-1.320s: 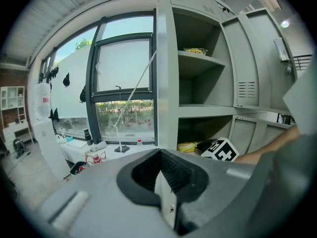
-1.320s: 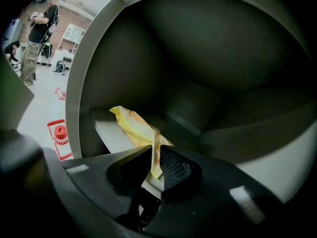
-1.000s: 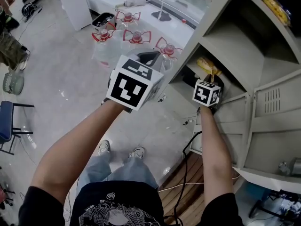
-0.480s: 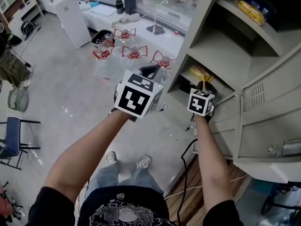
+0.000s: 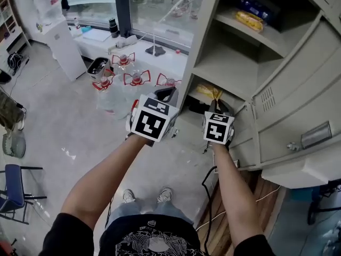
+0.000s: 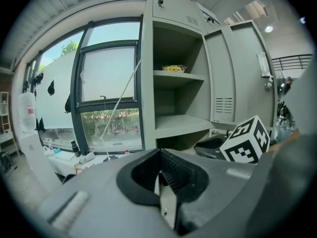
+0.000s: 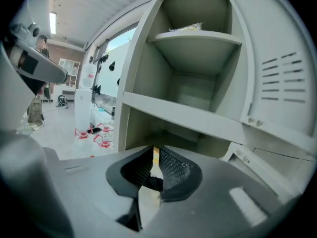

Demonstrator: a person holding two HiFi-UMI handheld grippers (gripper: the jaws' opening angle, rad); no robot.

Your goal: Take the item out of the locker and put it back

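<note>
The grey locker (image 5: 234, 52) stands with its door (image 5: 290, 105) swung open. A yellow snack bag (image 5: 208, 91) lies in the lower compartment by the left post. My right gripper (image 5: 218, 104) hovers just in front of it. Its jaws have just been closing and now stand almost together (image 7: 155, 150); a thin yellow sliver shows through the slit, with nothing visibly pinched. My left gripper (image 5: 166, 92) hangs left of the locker, jaws together and empty (image 6: 159, 151). A second yellow bag (image 5: 250, 19) lies on the top shelf.
Several water jugs with red handles (image 5: 123, 84) stand on the floor left of the locker. A white cabinet (image 5: 56, 36) is beyond them, and a blue chair (image 5: 13, 185) at the far left. A black cable (image 5: 208, 180) runs by the locker's foot.
Both grippers have risen in front of the locker, the right one more. The yellow bag has stayed in the lower compartment while the right gripper drew slightly away from it.
</note>
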